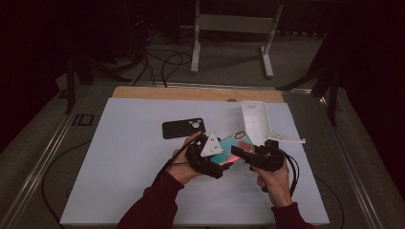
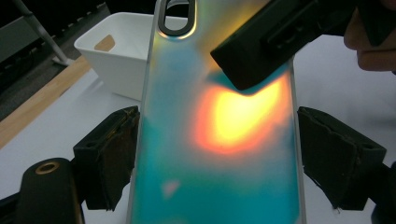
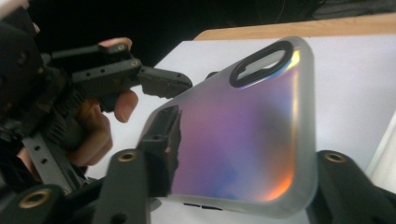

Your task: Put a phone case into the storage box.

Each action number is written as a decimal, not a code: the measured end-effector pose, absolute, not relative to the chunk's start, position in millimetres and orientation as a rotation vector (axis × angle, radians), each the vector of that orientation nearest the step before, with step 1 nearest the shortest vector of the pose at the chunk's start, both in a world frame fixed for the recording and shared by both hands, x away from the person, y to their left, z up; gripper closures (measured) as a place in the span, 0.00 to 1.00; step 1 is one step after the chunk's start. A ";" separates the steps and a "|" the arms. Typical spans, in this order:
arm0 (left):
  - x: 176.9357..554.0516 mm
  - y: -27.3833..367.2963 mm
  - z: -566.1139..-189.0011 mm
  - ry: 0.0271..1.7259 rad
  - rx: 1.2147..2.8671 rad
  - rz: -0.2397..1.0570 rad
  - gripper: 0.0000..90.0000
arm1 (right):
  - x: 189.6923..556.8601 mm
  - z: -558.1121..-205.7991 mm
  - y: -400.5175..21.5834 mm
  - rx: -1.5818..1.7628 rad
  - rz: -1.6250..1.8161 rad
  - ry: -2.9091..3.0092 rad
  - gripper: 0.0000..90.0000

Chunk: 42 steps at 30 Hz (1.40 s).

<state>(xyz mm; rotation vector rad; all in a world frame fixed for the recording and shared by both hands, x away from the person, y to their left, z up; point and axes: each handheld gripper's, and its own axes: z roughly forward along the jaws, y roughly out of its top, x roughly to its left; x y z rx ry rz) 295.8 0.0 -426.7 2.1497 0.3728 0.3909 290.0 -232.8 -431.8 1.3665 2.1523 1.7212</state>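
High view: the iridescent teal-and-orange phone case with a clear frosted rim is held up over the white table, near the middle of its front half, between the two tools. The left hand-held gripper has it by the lower part; the right hand-held gripper meets it from the right side. A black phone case with a round camera cut-out lies flat on the table just behind the left hand, apart from the held case. A white open plastic box stands behind the right hand, with a flat white lid-like piece jutting from its right side.

In the left gripper view, the iridescent case runs upward between the left tool's two black jaws; the left pad lies against its long edge, while the right pad sits right at the other edge, and whether it presses there I cannot tell. A jaw of the right hand-held gripper rests on the case's upper face.

In the right gripper view, the case sits tilted between the right tool's jaws, the left pad against its side, so this hand-held gripper is closed on the case. The left hand-held gripper shows at the far edge.
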 end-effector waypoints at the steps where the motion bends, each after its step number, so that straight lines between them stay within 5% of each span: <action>1: 295.7 -1.0 -427.9 0.376 2.157 0.390 0.19 | 290.1 -431.9 -233.4 1.366 1.725 2.151 0.63; 9: 295.2 -7.7 -435.3 0.385 2.183 0.447 0.23 | 287.7 -430.3 -231.7 1.339 1.828 2.156 0.96; 29: 305.4 20.4 -436.2 0.443 2.090 0.219 0.04 | 281.2 -415.7 -227.1 1.137 1.691 2.187 0.96; 42: 306.6 19.2 -441.2 0.400 2.084 0.083 0.04 | 277.7 -401.5 -223.3 0.992 1.777 2.246 0.96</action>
